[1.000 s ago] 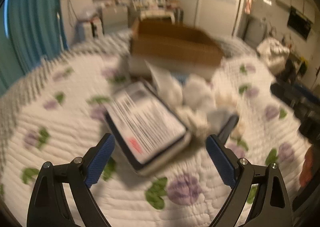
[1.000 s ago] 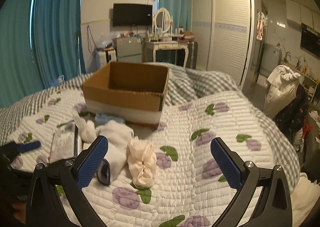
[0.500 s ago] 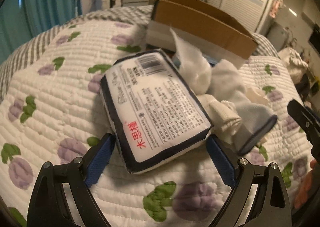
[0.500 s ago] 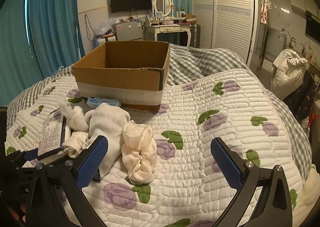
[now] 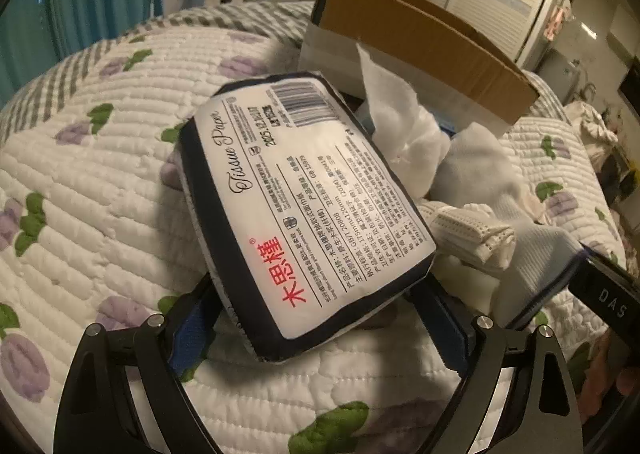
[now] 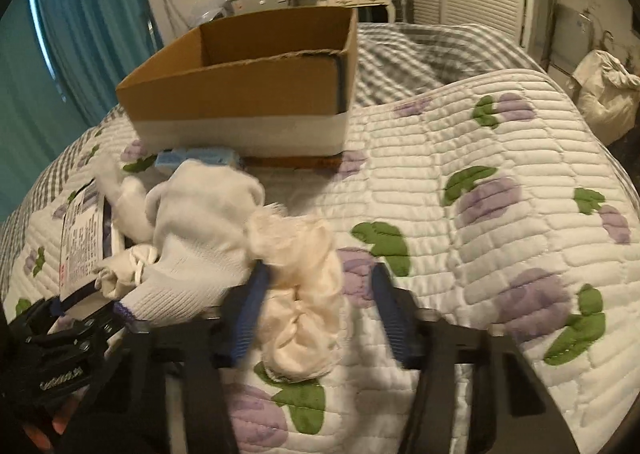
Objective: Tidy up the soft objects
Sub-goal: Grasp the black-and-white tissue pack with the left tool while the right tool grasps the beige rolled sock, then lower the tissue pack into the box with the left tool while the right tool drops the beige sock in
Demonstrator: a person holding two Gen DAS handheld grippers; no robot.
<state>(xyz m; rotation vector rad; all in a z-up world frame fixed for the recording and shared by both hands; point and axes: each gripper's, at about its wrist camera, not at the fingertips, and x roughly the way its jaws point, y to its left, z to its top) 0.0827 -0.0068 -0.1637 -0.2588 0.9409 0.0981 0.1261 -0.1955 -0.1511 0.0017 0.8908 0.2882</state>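
A white and navy tissue paper pack lies on the quilted bed, its near end between the fingers of my left gripper; the pads touch its sides. In the right wrist view the pack sits at the far left. A cream scrunchie-like cloth lies between the fingers of my right gripper, which have narrowed around it but still show a gap on the right side. White socks and crumpled white tissue lie between pack and cloth. An open cardboard box stands behind them.
A small light blue packet lies against the box front. The quilt with purple flowers stretches to the right. The other gripper shows at the right edge of the left wrist view. Curtains, dresser and wardrobe stand beyond the bed.
Both grippers moved forward and down. The left one closed in around the tissue pack's near end. The right one narrowed from wide open around the cream cloth.
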